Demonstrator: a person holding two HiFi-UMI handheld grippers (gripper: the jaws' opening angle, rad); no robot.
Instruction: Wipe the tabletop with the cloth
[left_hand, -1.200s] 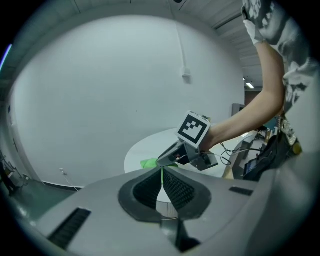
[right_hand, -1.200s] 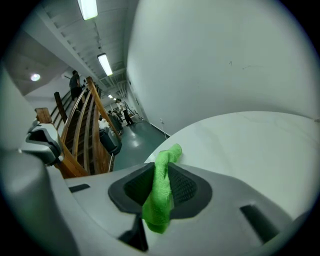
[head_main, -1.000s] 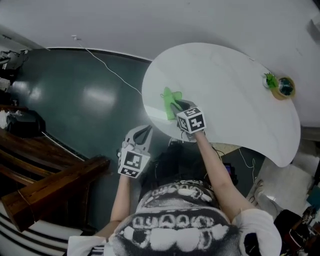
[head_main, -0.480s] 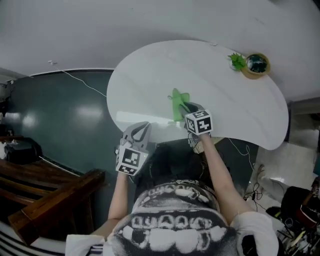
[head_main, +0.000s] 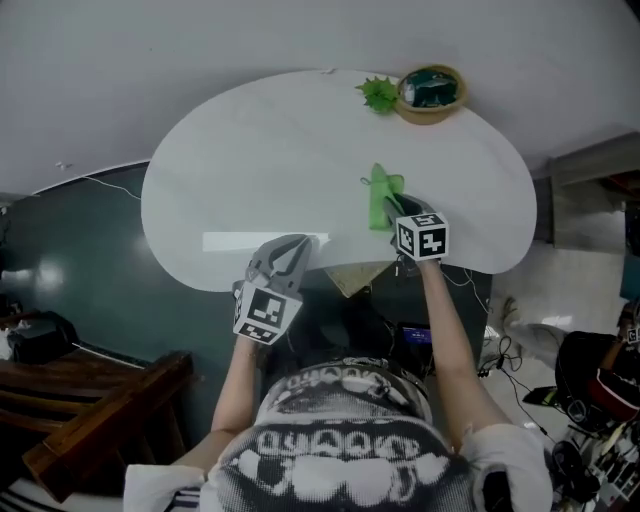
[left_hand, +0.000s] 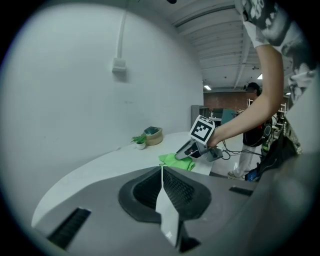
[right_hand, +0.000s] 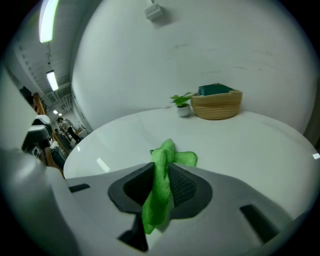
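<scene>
Right gripper (head_main: 392, 212): fingers are clamped on the green cloth (head_main: 381, 196). The right gripper view shows the fabric pinched upright between the two pads, with a tail hanging behind them and a bunched end ahead of the tips.

Cloth position: it lies on the white surface (head_main: 270, 150), on the person's side of the wicker basket (head_main: 432, 93) and well apart from it. It is nearer the front edge than the wall. The long axis runs along the line of the fingers, from the gripper out towards the basket. In the right gripper view a short fold at the far end turns to the right.

Left gripper (head_main: 291, 246): fingers are together, with only a thin pale seam between the pads and nothing held. It sits at the front edge of the surface, farther from the basket than the cloth and to its left.

Markings: each gripper carries a cube with black-and-white square markers. A small potted plant (head_main: 378, 93) stands just beside the basket, on its left.
</scene>
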